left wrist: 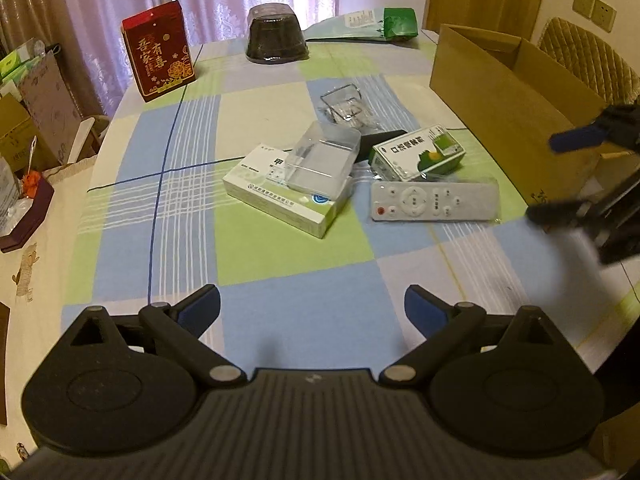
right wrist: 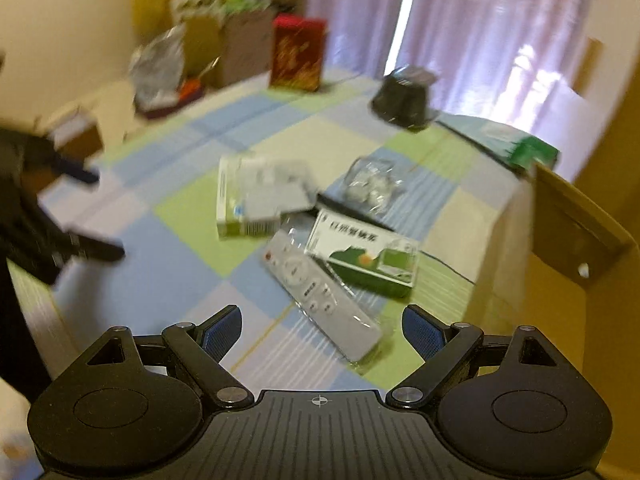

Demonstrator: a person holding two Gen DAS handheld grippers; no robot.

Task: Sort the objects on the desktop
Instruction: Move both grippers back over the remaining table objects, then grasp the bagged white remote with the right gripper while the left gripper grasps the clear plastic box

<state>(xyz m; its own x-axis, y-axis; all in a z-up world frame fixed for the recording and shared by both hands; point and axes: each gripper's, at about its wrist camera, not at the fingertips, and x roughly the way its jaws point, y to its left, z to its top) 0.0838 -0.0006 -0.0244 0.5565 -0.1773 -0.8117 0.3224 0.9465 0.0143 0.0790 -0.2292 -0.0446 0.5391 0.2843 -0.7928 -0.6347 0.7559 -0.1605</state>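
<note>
Table [left wrist: 304, 312], covered in a checked blue, green and cream cloth: bears all items.

Open brown cardboard box [left wrist: 500, 96], at the table's right edge: the likely destination, judged from the task. Its interior is hidden in both views.

White-and-green flat cardboard carton [left wrist: 272, 200], centre: light and stiff. A clear rigid plastic case [left wrist: 324, 158] rests tilted on top and will probably slide off if the carton is lifted first.

White slim remote control in a clear wrapper [left wrist: 434, 201], just in front of the green-and-white printed carton [left wrist: 420, 155]: light, the film likely slippery; best taken across its narrow width.

Crumpled clear plastic packet [left wrist: 346, 108], behind the cartons: soft, contents unreadable.

Left gripper [left wrist: 312, 308]: jaws wide, holding nothing, low over bare cloth, well short of the pile.

Right gripper [right wrist: 322, 330]: jaws wide, empty, near the remote's end. The right wrist view is motion-blurred, so print and edges are hard to make out.
</note>
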